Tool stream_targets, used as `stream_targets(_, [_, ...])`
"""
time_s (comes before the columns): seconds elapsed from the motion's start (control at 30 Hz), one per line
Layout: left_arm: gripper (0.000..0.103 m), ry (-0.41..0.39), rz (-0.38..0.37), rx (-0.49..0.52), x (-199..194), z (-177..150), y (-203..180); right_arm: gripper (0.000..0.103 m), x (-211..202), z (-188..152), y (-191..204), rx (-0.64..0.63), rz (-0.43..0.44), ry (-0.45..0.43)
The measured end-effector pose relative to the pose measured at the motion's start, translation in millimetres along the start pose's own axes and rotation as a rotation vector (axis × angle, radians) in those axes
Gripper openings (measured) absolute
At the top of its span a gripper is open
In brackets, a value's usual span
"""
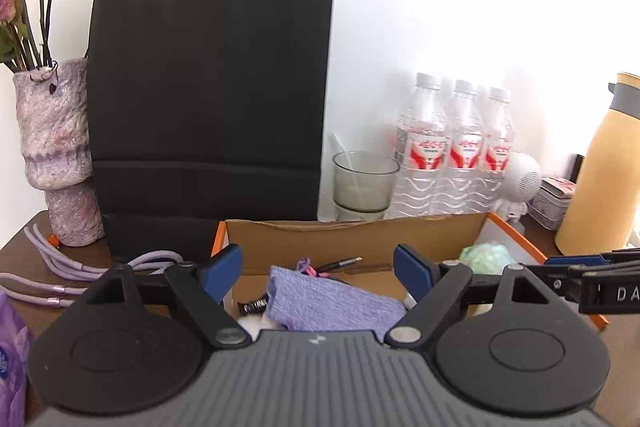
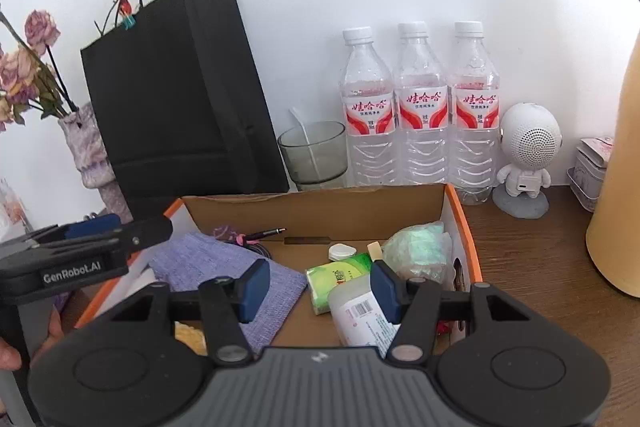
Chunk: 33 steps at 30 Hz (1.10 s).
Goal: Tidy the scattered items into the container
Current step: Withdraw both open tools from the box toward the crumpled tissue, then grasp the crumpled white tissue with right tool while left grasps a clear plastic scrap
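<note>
Both grippers' fingers (image 1: 414, 277) (image 2: 256, 291) spread, empty; they hide part of the box (image 2: 312, 215) contents.

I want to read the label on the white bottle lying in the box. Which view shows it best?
The right wrist view: the white bottle lies in the cardboard box, barcode label facing up. The left wrist view does not show it.

Both wrist views near box (image 1: 352, 239) (shared)

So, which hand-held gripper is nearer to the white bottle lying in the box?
Right. The right hand-held gripper hangs directly over the white bottle; the left hand-held gripper is over the purple cloth, further left.
</note>
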<state>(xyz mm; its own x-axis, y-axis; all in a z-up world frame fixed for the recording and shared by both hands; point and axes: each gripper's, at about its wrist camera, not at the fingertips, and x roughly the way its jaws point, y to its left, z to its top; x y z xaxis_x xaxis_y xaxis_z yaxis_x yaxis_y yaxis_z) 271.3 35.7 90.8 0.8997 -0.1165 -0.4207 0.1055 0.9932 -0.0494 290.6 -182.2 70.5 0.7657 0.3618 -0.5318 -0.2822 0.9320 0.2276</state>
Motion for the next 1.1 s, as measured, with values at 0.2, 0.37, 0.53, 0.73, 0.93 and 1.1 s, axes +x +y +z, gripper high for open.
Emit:
stream_targets(0.2, [0.085,0.002,-0.013,-0.043,-54.1,-12.7,-6.5,0.055,-50.9,-28.7,-5.3,0.054,0.006,-0.024])
stream_targets(0.37, [0.085,0.035,-0.015,-0.057,-87.0,-38.9,-15.8,0.055,-82.9,-61.8,-17.6,0.075,-0.05,0.002])
stream_targets(0.53, [0.074,0.11,-0.021,-0.037,-89.8,-76.1,-25.7,0.055,-88.5,-97.9,-12.9,0.017,-0.071,0.037])
stream_targets(0.73, [0.057,0.18,-0.067,0.023,-66.6,-102.8,-34.2,0.046,-67.0,-126.2,-5.0,-0.033,-0.069,0.085])
stream_targets(0.93, [0.058,0.227,-0.154,0.128,-30.9,-108.9,-47.6,0.046,-55.6,-135.9,-5.7,-0.04,-0.051,0.071])
stream_targets(1.1, [0.045,0.24,-0.158,0.136,-16.2,-111.3,-53.4,0.041,-55.2,-139.4,0.6,-0.075,-0.031,0.069])
